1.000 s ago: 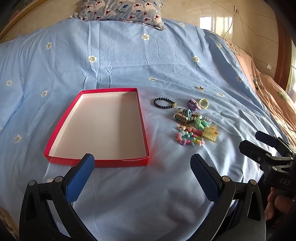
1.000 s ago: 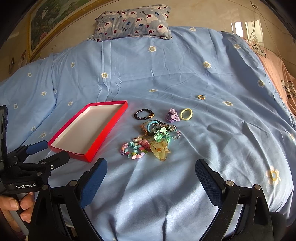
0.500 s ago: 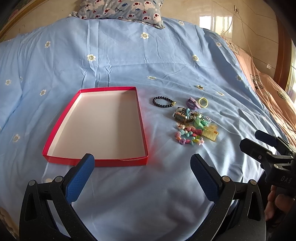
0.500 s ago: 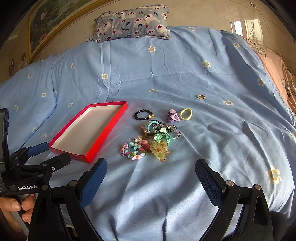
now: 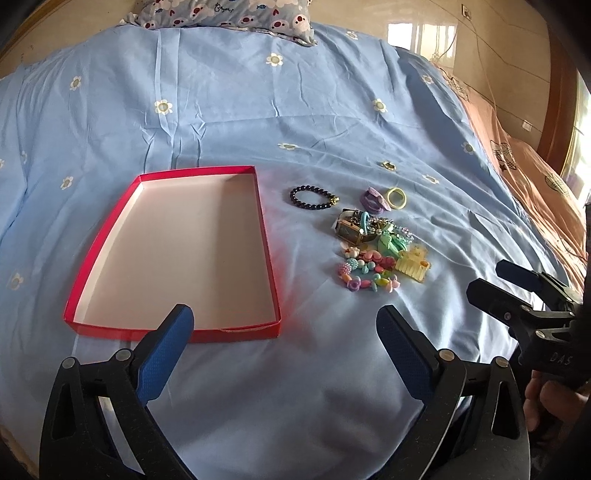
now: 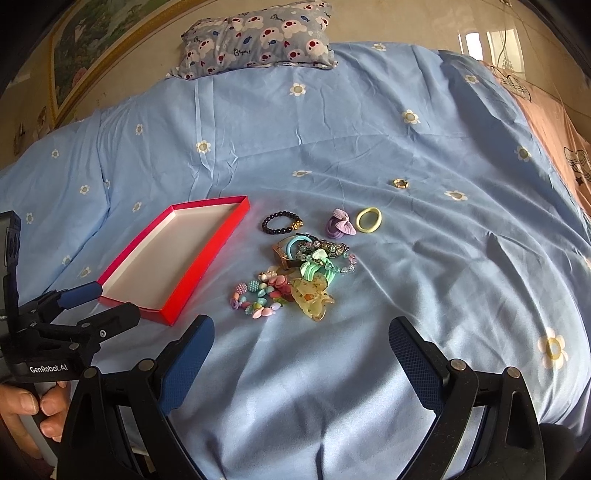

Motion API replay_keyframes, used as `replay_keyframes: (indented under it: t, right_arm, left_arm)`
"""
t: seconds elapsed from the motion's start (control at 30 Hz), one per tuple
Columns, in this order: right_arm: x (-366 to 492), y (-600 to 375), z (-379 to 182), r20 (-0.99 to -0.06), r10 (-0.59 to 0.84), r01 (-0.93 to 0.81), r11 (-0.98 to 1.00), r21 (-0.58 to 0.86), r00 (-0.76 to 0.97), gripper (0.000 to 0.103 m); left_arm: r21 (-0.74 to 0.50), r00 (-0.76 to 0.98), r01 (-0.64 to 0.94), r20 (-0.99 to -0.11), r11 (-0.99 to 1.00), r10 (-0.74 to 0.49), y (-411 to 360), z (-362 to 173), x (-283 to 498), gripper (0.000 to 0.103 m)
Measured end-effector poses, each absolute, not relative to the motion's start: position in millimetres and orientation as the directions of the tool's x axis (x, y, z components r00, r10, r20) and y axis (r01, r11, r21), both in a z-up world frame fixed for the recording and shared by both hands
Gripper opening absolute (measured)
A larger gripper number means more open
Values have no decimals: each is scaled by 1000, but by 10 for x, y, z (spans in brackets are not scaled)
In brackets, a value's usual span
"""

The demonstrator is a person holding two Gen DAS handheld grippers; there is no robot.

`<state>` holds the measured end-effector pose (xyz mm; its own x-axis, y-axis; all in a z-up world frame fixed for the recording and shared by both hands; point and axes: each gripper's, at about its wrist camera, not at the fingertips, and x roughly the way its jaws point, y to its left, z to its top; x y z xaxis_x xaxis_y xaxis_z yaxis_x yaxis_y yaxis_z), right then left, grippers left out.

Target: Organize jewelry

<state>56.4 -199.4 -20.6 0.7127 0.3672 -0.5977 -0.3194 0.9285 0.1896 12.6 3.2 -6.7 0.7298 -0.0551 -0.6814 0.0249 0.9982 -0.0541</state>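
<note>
An empty red tray [image 5: 266,236] with a white inside lies on the blue bedspread; it also shows in the right wrist view [image 6: 207,254]. To its right lies a pile of jewelry [image 5: 380,247]: a dark bead bracelet [image 5: 312,197], a gold watch [image 5: 349,230], colourful beads [image 6: 258,295], a yellow hair clip [image 6: 312,295], a purple hair tie [image 6: 340,227], a yellow ring band [image 6: 368,219] and a small gold ring [image 6: 400,183]. My left gripper [image 5: 284,328] is open and empty near the tray's front edge. My right gripper [image 6: 301,341] is open and empty, in front of the pile.
A patterned pillow [image 6: 258,35] lies at the head of the bed. A peach blanket [image 5: 535,192] covers the right side. The blue bedspread [image 6: 332,129] stretches wide behind the items. A framed picture [image 6: 85,48] hangs at the back left.
Both views have shifted slightly; the left gripper has edged a little to the right and forward. Nothing on the bed has moved. Both grippers stay open.
</note>
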Motion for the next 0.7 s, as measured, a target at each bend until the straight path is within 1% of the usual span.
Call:
replay_keyframes:
  t: [0.07, 0.1, 0.17, 0.2, 0.37, 0.47, 0.7]
  right_arm:
    - [616, -1998, -215, -599, 381, -327, 923, 202, 704, 95]
    - [648, -2003, -223, -602, 386, -329, 921, 208, 699, 93]
    - [703, -2027, -243, -606, 395, -332, 917, 220, 691, 87]
    - [734, -2034, -255, -609, 399, -332, 916, 226, 685, 84]
    - [897, -2064, -311, -627, 424, -334, 905, 264, 653, 80]
    - [988, -2063, -331, -634, 441, -344, 897, 279, 635, 72]
    - [1231, -2032, -444, -670, 464, -354, 884, 305, 580, 62]
  left_arm:
    - [-61, 720, 41, -690, 997, -71, 27, -71, 191, 95]
    - [-63, 714, 50, -696, 997, -80, 18, -77, 223, 91]
    - [-72, 701, 70, -706, 995, -100, 5, -90, 290, 88]
    - [-74, 695, 79, -711, 994, -108, -6, -96, 322, 87]
    - [-69, 674, 135, -725, 989, -142, -84, -86, 498, 81]
    - [-58, 657, 168, -737, 984, -156, -131, -92, 633, 78]
    - [-54, 587, 240, -787, 969, -189, -221, -225, 959, 65]
